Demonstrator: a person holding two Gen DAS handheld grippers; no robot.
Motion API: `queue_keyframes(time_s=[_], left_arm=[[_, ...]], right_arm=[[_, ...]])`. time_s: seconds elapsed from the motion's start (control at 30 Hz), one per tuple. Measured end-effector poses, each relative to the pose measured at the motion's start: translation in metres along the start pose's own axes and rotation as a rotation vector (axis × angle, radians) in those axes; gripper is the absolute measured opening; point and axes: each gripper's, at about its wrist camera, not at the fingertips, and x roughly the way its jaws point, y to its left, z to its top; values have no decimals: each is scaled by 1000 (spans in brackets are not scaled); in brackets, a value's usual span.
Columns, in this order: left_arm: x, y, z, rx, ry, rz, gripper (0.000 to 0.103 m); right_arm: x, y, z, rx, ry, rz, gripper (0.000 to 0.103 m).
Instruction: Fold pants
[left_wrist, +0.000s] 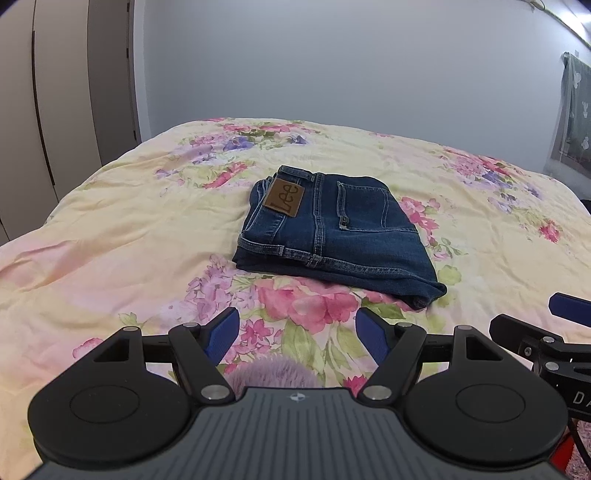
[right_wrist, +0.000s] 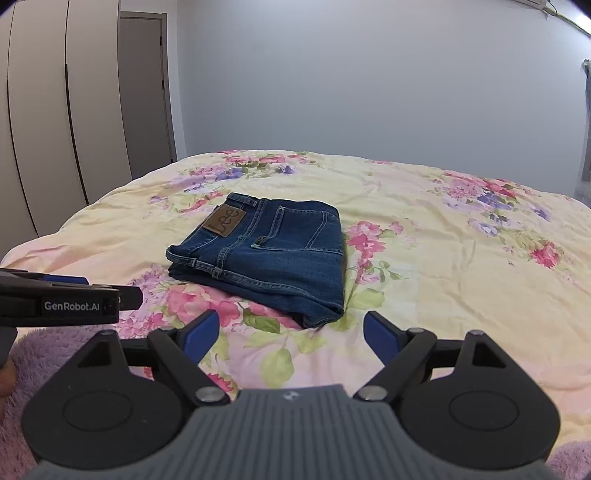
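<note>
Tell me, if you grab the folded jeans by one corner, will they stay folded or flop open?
They would probably flop open: the jeans are soft denim stacked in loose layers, with nothing holding them together. They likely feel fairly heavy for their size, since several thick layers show at the edge. They shouldn't slide easily on the rumpled floral bedspread.

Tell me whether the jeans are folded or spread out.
Folded: the jeans lie as a compact stacked rectangle on the bedspread, layered edges showing, no legs extended.
</note>
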Motion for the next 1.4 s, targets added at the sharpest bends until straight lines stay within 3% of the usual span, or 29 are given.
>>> queue_keyframes(time_s=[1.4], left_arm=[[1,-2,-1,8,3,-11,84]], right_arm=[[7,-1,-2,6,18,-13,81]])
